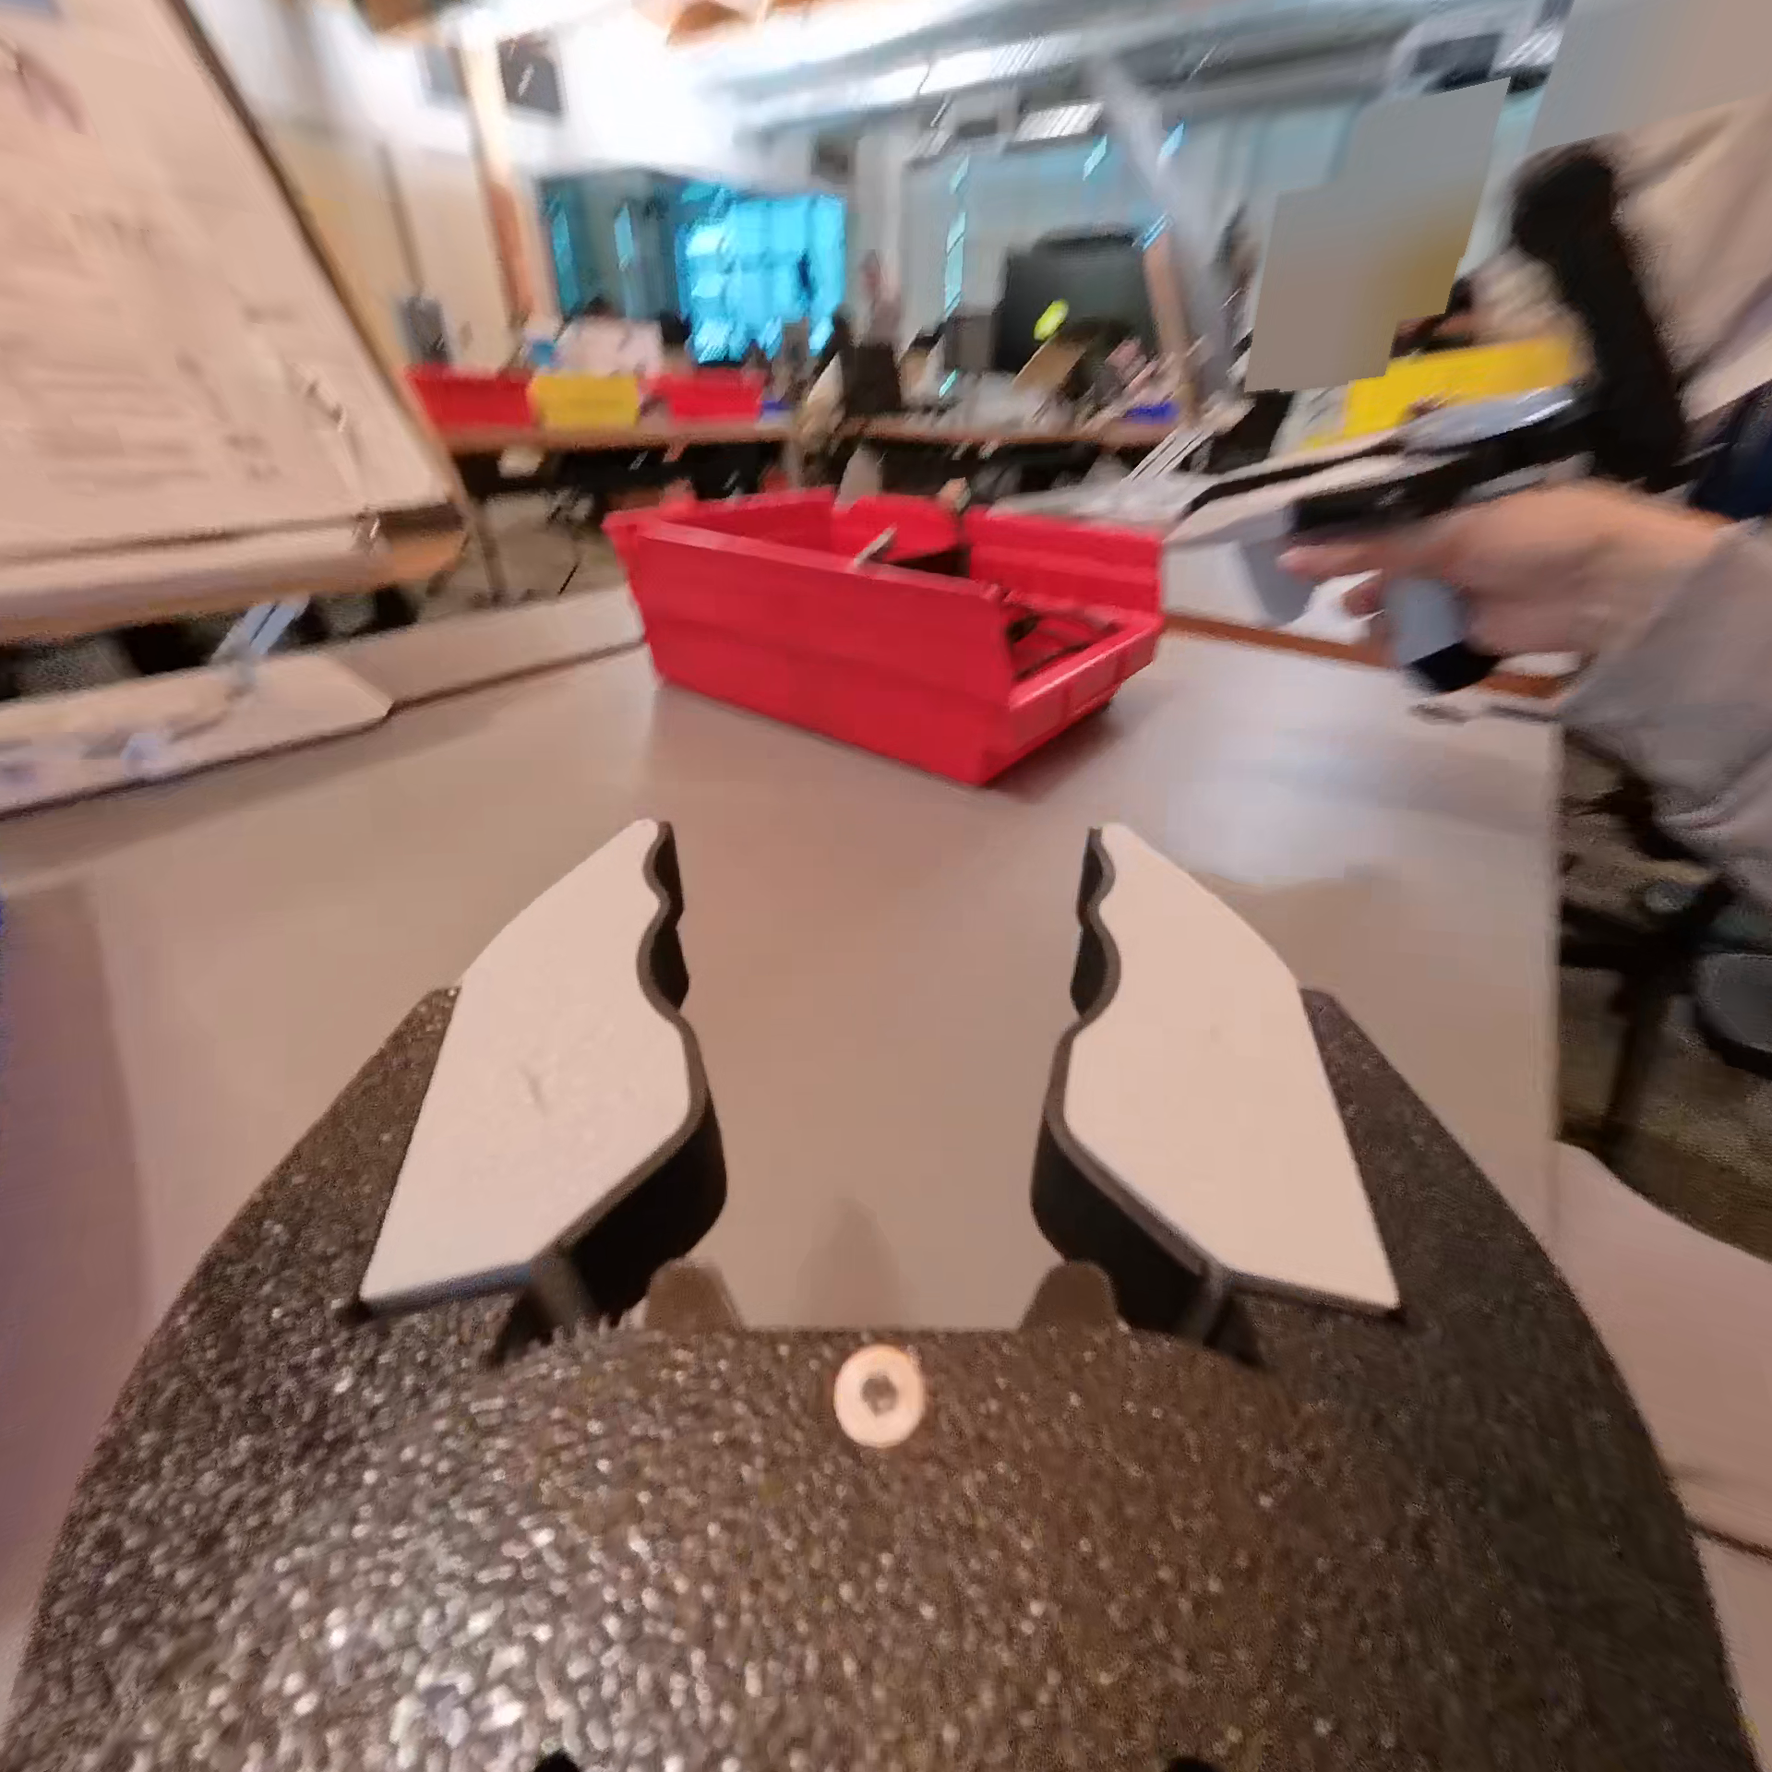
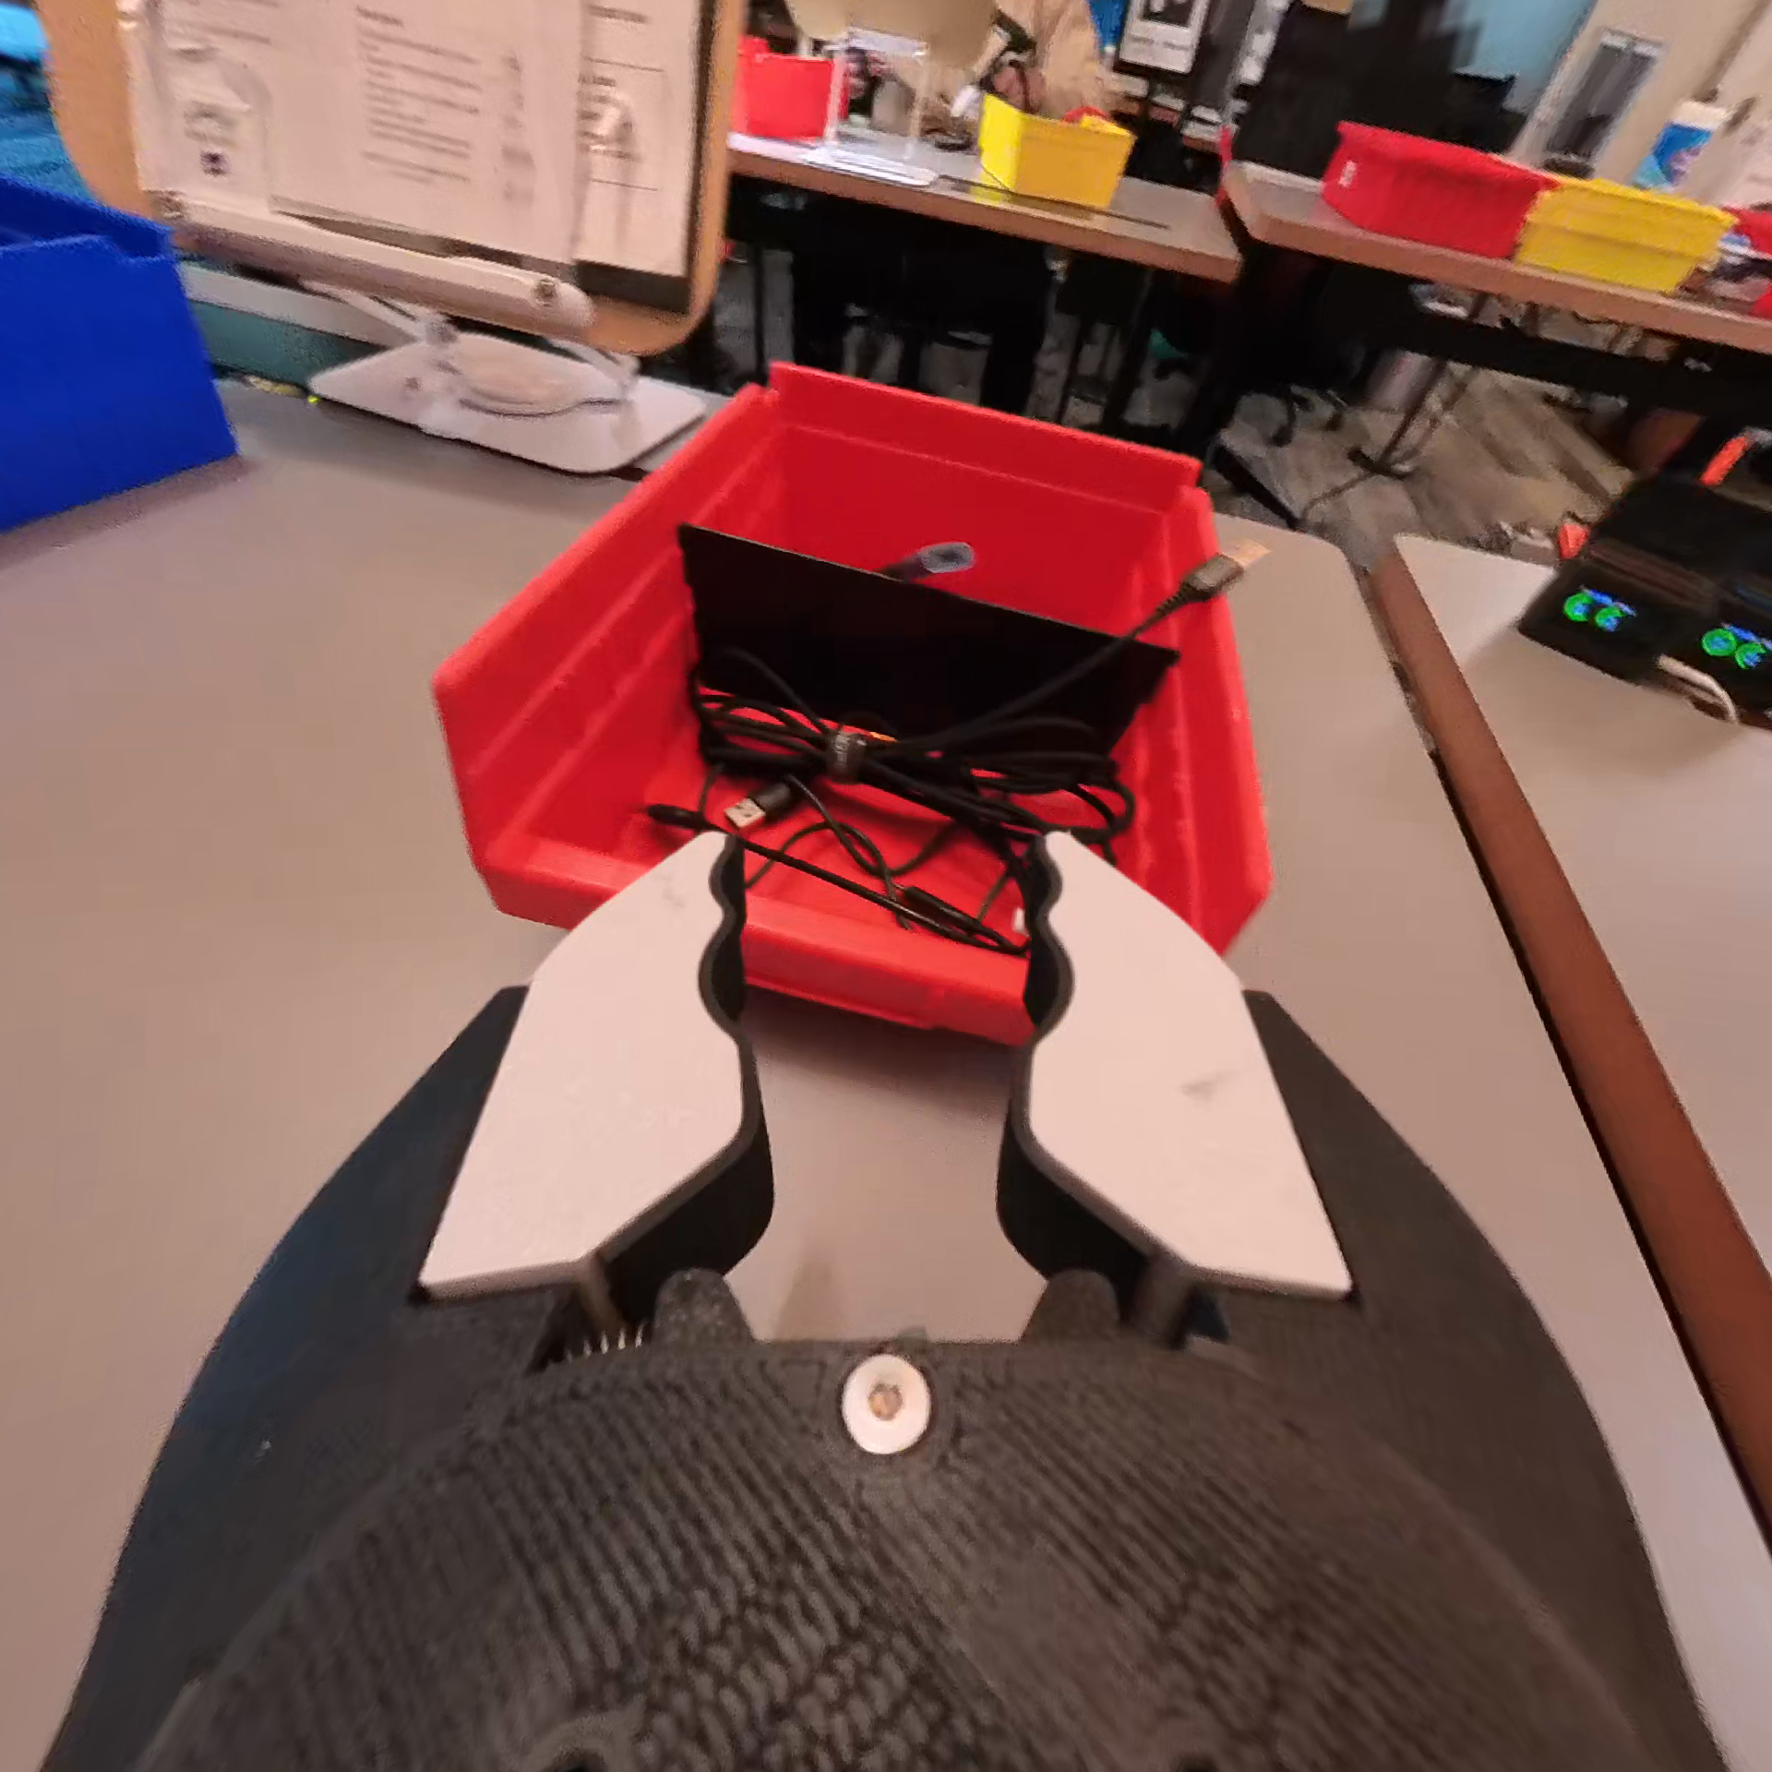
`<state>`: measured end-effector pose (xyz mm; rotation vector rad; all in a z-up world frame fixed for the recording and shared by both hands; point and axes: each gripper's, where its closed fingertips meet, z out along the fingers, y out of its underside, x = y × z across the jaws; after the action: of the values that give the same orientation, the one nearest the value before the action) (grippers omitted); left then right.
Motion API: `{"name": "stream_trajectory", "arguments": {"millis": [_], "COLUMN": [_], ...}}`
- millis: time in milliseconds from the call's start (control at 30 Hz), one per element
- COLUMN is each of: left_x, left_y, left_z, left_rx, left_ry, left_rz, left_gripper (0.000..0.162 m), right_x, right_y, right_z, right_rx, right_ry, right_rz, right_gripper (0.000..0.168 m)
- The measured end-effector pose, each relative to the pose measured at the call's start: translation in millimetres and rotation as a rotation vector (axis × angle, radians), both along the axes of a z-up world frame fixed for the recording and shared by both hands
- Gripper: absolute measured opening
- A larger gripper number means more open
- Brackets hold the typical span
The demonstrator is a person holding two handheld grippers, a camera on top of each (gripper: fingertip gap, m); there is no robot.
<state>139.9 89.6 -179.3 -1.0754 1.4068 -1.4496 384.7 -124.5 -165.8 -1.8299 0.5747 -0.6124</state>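
A red plastic bin [image 2: 575, 690] stands on the grey table [image 2: 240, 767]. A black divider [image 2: 911, 662] splits it. In its near compartment lies a bundle of black cables [image 2: 911, 767] with USB plugs; one cable runs over the right rim. My right gripper [image 2: 882, 844] is open and empty, just above the bin's near rim. My left gripper [image 1: 877, 834] is open and empty, low over bare table, well short of the bin [image 1: 863, 652]. In the left wrist view the right gripper [image 1: 1247, 499] shows in a person's hand [image 1: 1534, 575], beside the bin's far right.
A stand with a paper board [image 2: 412, 125] sits behind the bin at the left. A blue bin [image 2: 86, 364] stands at far left. A second table [image 2: 1630, 767] adjoins on the right, bearing black devices with green displays [image 2: 1659, 614]. Red and yellow bins [image 2: 1534, 211] sit on far tables. About 35 centimeters separates my left fingertips from my right.
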Motion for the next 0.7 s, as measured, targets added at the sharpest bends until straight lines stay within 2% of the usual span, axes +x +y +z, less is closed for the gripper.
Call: {"name": "stream_trajectory", "arguments": {"millis": [100,167,267,467,633,700], "left_x": [30,58,101,177,204,207], "left_y": [-6,-17,-53,-103,-104,-96], "left_z": [-19,-26,-20,2,6,18], "left_rx": [0.05,0.053,0.01,0.032,0.075,0.042], "left_ry": [0.153,0.212,0.256,0.278,0.347,0.313], "left_rz": [0.114,0.148,0.08,0.062,0.112,0.136], "left_gripper": [0.08,0.088,0.098,0.097,0.097,0.09], "right_x": [6,11,12,13,7,5], "right_y": [-16,-22,-21,-17,-10,-9], "right_z": [-3,0,-1,3,2,-1], "right_rx": [-0.015,0.038,0.088,0.148,0.179,0.152], "right_ry": [0.064,0.068,0.1,0.116,0.158,0.156], "right_rz": [0.001,-0.019,0.009,0.042,0.085,0.107], "right_gripper": [0.064,0.062,0.063,0.063,0.062,0.062]}}
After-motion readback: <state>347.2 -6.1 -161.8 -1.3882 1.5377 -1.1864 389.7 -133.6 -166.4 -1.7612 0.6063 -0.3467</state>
